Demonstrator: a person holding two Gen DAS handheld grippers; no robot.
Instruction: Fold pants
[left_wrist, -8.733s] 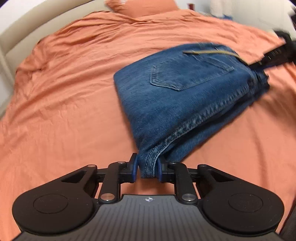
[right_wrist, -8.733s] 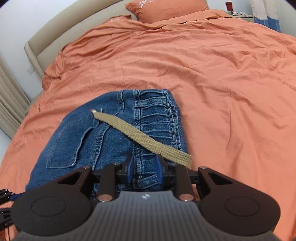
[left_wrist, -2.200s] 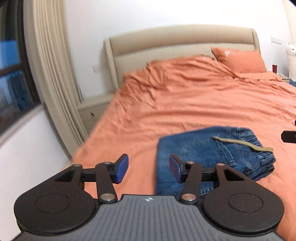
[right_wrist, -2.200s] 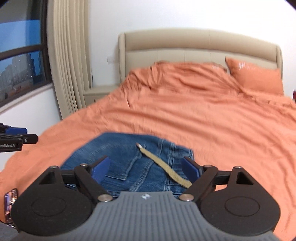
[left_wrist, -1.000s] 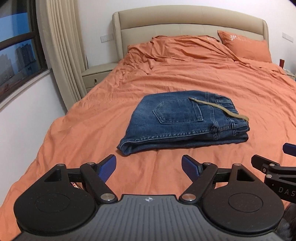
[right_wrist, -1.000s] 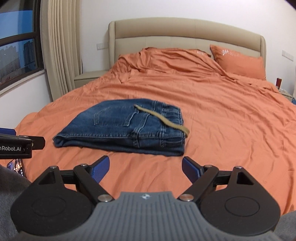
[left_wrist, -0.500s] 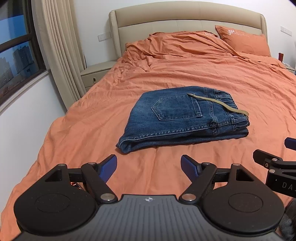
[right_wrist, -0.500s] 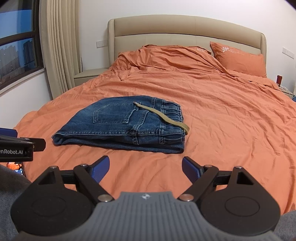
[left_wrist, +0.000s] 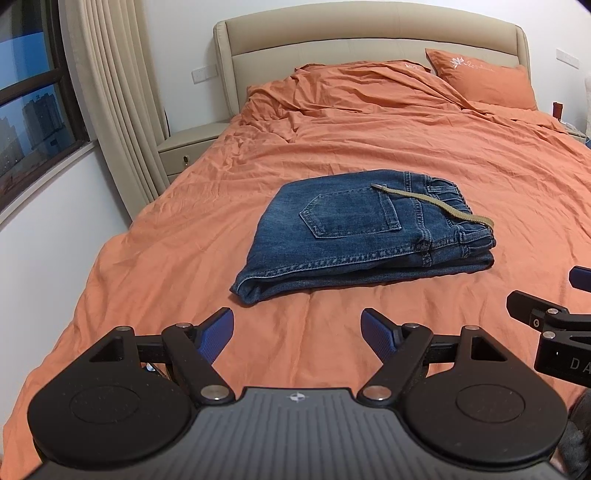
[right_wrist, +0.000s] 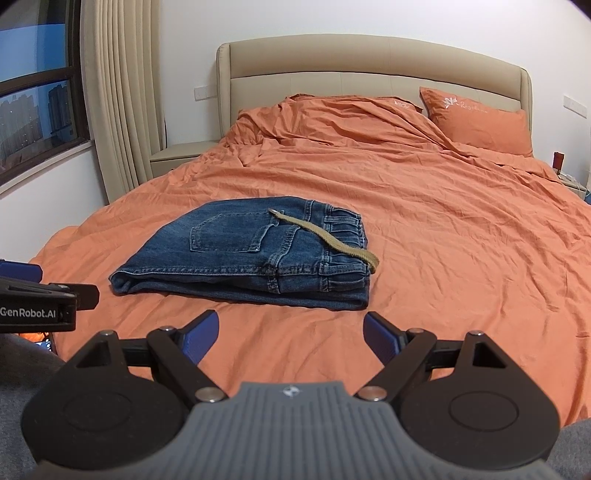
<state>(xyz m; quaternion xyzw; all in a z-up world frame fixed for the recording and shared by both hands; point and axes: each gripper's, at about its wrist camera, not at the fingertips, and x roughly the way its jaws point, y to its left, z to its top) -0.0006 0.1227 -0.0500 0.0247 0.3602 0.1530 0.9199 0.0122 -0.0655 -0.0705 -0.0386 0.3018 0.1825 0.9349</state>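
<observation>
Blue jeans (left_wrist: 365, 236) lie folded into a compact stack on the orange bedspread (left_wrist: 406, 147), back pocket up, waistband to the right. A tan drawstring (left_wrist: 436, 203) trails diagonally across the top & over the waistband edge. Left gripper (left_wrist: 297, 328) hangs short of the stack, w/ jaws spread wide, nothing between them. Right gripper (right_wrist: 291, 330) likewise: jaws wide apart, empty, not touching the denim. Farther back: orange pillow (right_wrist: 480, 122), beige headboard (right_wrist: 369, 70), nightstand (left_wrist: 188, 147), curtain (left_wrist: 114, 92) & window on the left.
</observation>
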